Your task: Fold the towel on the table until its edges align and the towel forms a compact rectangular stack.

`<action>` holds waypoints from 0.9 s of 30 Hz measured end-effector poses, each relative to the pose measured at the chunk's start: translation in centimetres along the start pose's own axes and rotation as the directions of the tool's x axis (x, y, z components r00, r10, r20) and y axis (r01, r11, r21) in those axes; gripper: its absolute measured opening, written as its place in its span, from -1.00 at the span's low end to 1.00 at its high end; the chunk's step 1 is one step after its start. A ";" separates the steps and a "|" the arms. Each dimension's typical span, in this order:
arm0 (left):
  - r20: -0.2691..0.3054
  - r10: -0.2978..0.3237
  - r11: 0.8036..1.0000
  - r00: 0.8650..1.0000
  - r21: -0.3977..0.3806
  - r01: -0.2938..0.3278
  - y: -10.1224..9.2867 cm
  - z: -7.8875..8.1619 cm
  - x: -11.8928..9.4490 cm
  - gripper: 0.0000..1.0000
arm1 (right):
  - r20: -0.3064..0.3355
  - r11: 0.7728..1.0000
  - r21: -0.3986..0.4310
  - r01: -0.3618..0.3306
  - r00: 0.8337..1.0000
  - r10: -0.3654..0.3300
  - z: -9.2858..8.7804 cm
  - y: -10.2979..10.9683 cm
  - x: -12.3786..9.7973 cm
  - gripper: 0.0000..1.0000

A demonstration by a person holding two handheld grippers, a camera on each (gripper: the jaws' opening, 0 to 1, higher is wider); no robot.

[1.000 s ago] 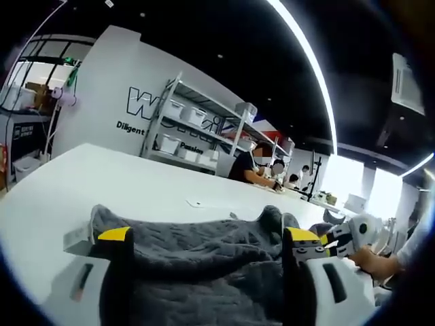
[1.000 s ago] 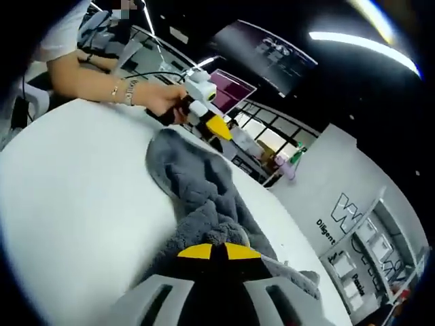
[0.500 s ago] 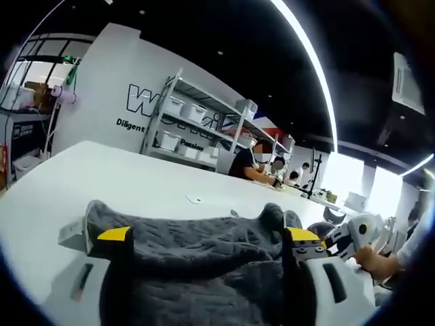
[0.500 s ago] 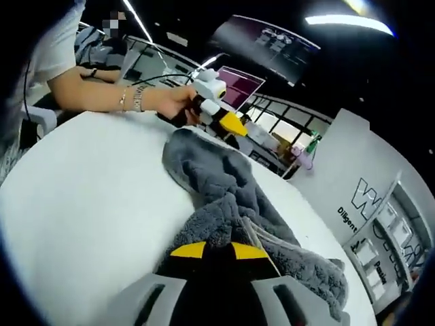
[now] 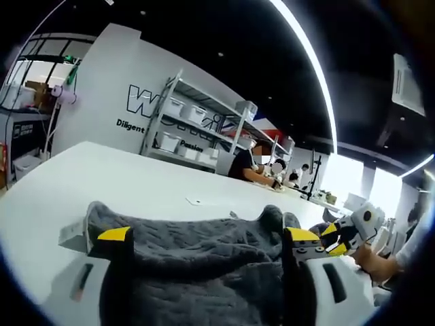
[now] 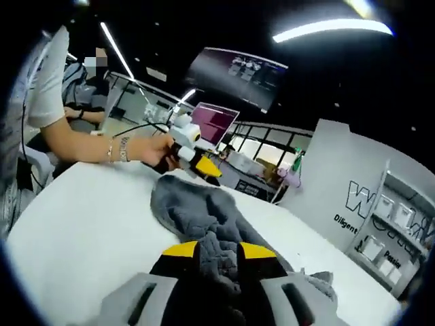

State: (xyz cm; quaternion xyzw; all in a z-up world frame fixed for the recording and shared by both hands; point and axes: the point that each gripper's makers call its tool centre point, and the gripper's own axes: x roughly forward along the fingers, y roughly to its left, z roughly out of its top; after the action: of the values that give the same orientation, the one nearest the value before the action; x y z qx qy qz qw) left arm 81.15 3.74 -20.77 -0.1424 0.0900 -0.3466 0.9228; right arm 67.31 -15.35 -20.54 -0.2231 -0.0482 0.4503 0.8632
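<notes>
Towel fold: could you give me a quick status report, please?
Right tool shut on towel. Left tool open, straddling towel. Towel bunched on table, unfolded. Nothing in the way.

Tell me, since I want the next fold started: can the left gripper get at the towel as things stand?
Probably yes. The grey towel already lies bunched between the open jaws of the left gripper, with nothing in between.

Left tongs (image 5: 207, 248): white plastic body, black jaws with yellow tips. Right tongs (image 6: 219, 255): same white body, black jaws, yellow tips. Person: white short sleeve (image 6: 47, 71), metal bracelet (image 6: 121, 149) on wrist, hand (image 6: 158, 151) on black grip.
</notes>
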 end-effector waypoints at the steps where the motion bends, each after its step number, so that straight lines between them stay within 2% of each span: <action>1: 0.000 0.000 1.000 1.000 0.000 0.000 0.0 0.0 0.0 0.90 | 0.007 1.000 0.005 0.002 1.000 -0.002 0.1 -0.1 -0.1 -0.53; 3: 0.001 0.001 1.000 1.000 -0.001 -0.001 0.0 0.0 0.0 0.90 | 0.037 0.999 0.044 0.012 0.999 -0.014 0.6 -0.8 -0.7 -0.49; 6: 0.000 0.002 1.000 1.000 -0.001 -0.002 0.0 0.0 -0.1 0.90 | 0.043 0.996 0.085 0.032 0.998 -0.036 0.5 -1.9 -1.4 -0.37; 9: -0.005 -0.001 1.000 1.000 0.004 0.001 0.0 -0.1 0.0 0.90 | 0.057 0.985 0.152 0.078 0.994 -0.088 0.4 -3.5 -2.2 -0.15; 13: -0.004 -0.010 1.000 1.000 0.002 0.010 -0.3 -0.1 0.0 0.90 | 0.025 0.955 0.230 0.188 0.980 -0.198 -0.8 -6.4 -3.6 0.27; 16: -0.004 -0.009 1.000 1.000 0.003 0.009 -0.3 -0.1 0.0 0.90 | 0.010 0.926 0.307 0.220 0.972 -0.234 -1.5 -7.5 -4.1 0.69; 18: -0.004 -0.008 1.000 1.000 0.002 0.008 -0.3 -0.2 0.0 0.90 | 0.018 0.862 0.441 0.249 0.958 -0.286 -2.1 -8.9 -5.1 0.88; 20: -0.004 -0.010 1.000 1.000 0.001 0.010 -0.4 -0.2 0.0 0.90 | 0.024 0.821 0.506 0.263 0.948 -0.319 -2.5 -9.9 -5.8 0.94; 21: -0.004 -0.010 1.000 1.000 0.002 0.010 -0.4 -0.2 0.0 0.90 | 0.024 0.816 0.514 0.266 0.946 -0.323 -2.6 -10.0 -5.9 0.95; 23: -0.004 -0.011 1.000 1.000 0.003 0.011 -0.5 -0.2 0.0 0.90 | 0.007 0.777 0.550 0.306 0.928 -0.372 -3.5 -11.2 -7.0 0.96; 25: -0.004 -0.011 1.000 1.000 0.002 0.011 -0.5 -0.2 0.0 0.90 | -0.010 0.751 0.566 0.340 0.914 -0.406 -4.2 -12.2 -7.7 0.98; 26: -0.003 -0.011 1.000 1.000 0.002 0.011 -0.5 -0.2 0.0 0.90 | -0.020 0.731 0.581 0.357 0.905 -0.426 -4.6 -12.5 -8.0 0.99; 27: -0.003 -0.011 1.000 1.000 0.001 0.011 -0.5 -0.1 0.0 0.90 | -0.034 0.698 0.609 0.377 0.892 -0.451 -5.2 -13.0 -8.4 0.99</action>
State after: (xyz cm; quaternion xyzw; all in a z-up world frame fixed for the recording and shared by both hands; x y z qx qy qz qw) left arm 80.80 3.40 -20.76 -0.1419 0.0903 -0.3520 0.9208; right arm 73.73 -30.26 -18.64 0.1056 -0.0029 0.2482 0.9629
